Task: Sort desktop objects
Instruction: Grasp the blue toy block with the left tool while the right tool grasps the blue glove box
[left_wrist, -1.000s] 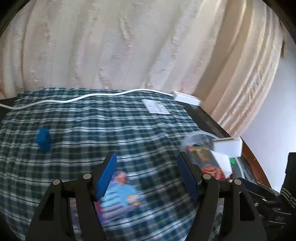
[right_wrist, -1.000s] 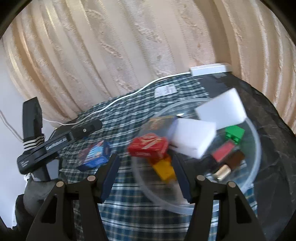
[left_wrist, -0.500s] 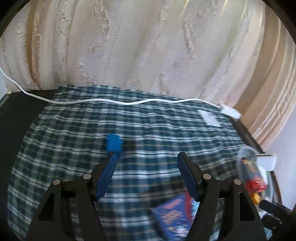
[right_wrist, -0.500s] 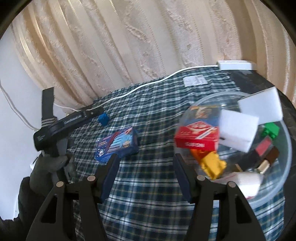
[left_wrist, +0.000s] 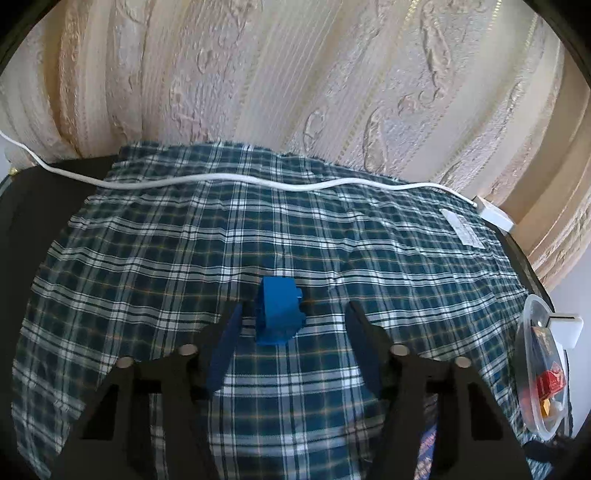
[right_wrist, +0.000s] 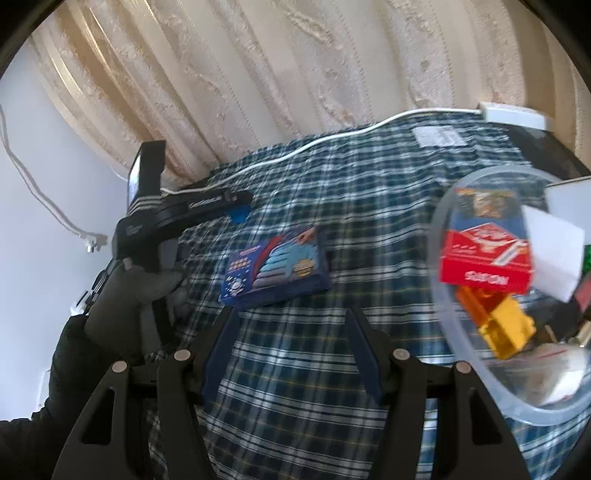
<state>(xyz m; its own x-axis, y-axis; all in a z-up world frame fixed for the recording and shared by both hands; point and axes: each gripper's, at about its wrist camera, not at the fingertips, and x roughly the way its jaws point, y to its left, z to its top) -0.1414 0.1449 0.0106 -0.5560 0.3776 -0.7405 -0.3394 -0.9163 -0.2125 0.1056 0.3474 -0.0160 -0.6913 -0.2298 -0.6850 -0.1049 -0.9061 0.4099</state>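
Note:
A small blue block (left_wrist: 279, 314) lies on the plaid cloth (left_wrist: 258, 229). My left gripper (left_wrist: 293, 314) is open, and the block sits between its fingertips, close to the left finger. In the right wrist view the block (right_wrist: 238, 213) peeks out under the left gripper's fingers. My right gripper (right_wrist: 291, 321) is open and empty above the cloth. A blue card box (right_wrist: 275, 267) lies just beyond it. A clear plastic bowl (right_wrist: 443, 325) at the right holds a red box (right_wrist: 485, 264), a yellow brick (right_wrist: 506, 326), white sponges and other items.
A white cable (left_wrist: 240, 181) runs along the far edge of the cloth to a white adapter (left_wrist: 495, 214). A white label (left_wrist: 463, 230) lies near it. A cream curtain hangs behind the table. The bowl's rim (left_wrist: 524, 332) stands at the table's right edge.
My left gripper has swung left, away from the card box and bowl, and closed in on the blue block, which now sits between its fingers. My right gripper has drawn back from the bowl.

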